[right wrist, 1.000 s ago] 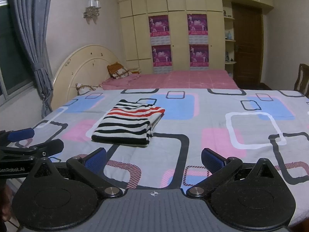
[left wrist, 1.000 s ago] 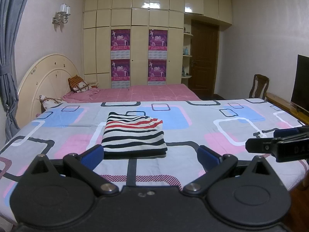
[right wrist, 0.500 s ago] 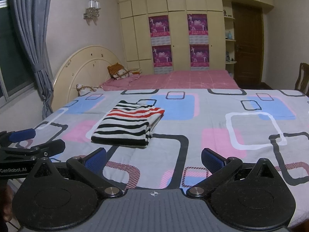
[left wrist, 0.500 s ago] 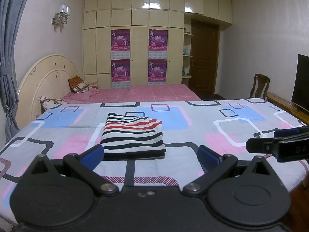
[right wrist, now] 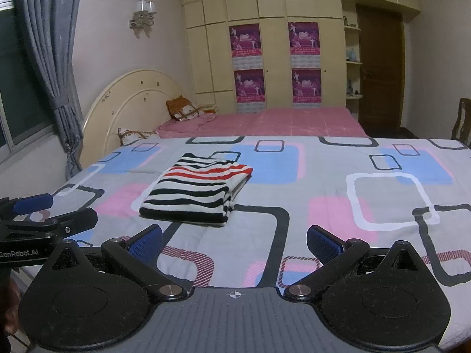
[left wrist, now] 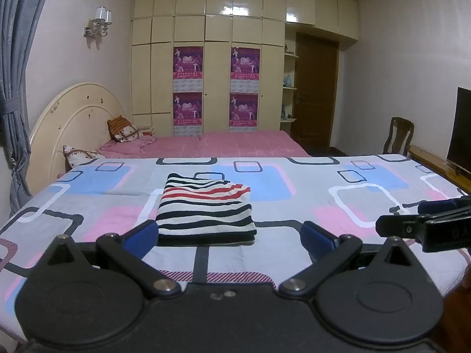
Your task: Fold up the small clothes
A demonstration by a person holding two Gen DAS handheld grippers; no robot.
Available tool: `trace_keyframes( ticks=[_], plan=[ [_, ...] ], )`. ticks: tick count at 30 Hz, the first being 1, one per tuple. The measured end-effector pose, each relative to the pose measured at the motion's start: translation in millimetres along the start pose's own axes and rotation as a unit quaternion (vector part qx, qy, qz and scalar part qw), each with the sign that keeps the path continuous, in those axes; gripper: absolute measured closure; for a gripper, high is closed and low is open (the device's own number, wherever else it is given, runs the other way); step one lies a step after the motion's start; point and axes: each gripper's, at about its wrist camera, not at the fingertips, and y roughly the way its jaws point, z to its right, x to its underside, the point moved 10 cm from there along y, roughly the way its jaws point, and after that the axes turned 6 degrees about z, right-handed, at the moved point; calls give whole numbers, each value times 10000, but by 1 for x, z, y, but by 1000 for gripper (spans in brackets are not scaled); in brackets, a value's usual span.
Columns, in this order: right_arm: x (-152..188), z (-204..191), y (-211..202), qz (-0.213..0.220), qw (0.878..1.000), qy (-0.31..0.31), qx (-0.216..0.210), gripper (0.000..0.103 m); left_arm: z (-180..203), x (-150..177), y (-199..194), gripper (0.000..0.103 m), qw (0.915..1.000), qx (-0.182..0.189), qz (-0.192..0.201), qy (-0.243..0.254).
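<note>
**Both grippers parked off the folded shirt, almost no change**

Since a second ago: nearly nothing has moved. Both cameras show the same framing; the striped shirt [left wrist: 206,210] sits a touch lower in the left wrist view, and the right gripper's position at that view's right edge is unchanged.

Bed cover [left wrist: 294,206], grey with blue, pink and outlined squares, fills the mid-ground of both views. Its near edge is hidden behind the gripper bodies; its right side is cut off by the frame. Behind it a pink bed [left wrist: 235,144], with headboard [left wrist: 73,123] and pillows [left wrist: 122,125] at left.

Wardrobe wall [left wrist: 212,58] with four purple posters; print too small to read. Door [left wrist: 316,88], chair [left wrist: 400,135] and a dark screen [left wrist: 462,129], cut off at the right edge.

Striped shirt: folded into a flat rectangle, lying on the cover left of centre, black stripes with red ones toward the far end. Open cover on all sides, widest to the right.

Left gripper [left wrist: 229,235]: jaws spread wide, holding nothing, the left blue pad looking just beside the shirt's near left corner; contact cannot be judged.

Right gripper [right wrist: 234,242]: jaws spread wide, nothing between them, near the shirt's front edge and clear of it.
</note>
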Motion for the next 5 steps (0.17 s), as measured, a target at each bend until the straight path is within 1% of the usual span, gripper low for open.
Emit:
trace_keyframes(
  ticks=[5],
  plan=[
    [-1, -1, 2, -4, 10000, -8, -36, 0, 1, 2, 0, 0, 10000, -7, -50, -20]
  ],
)
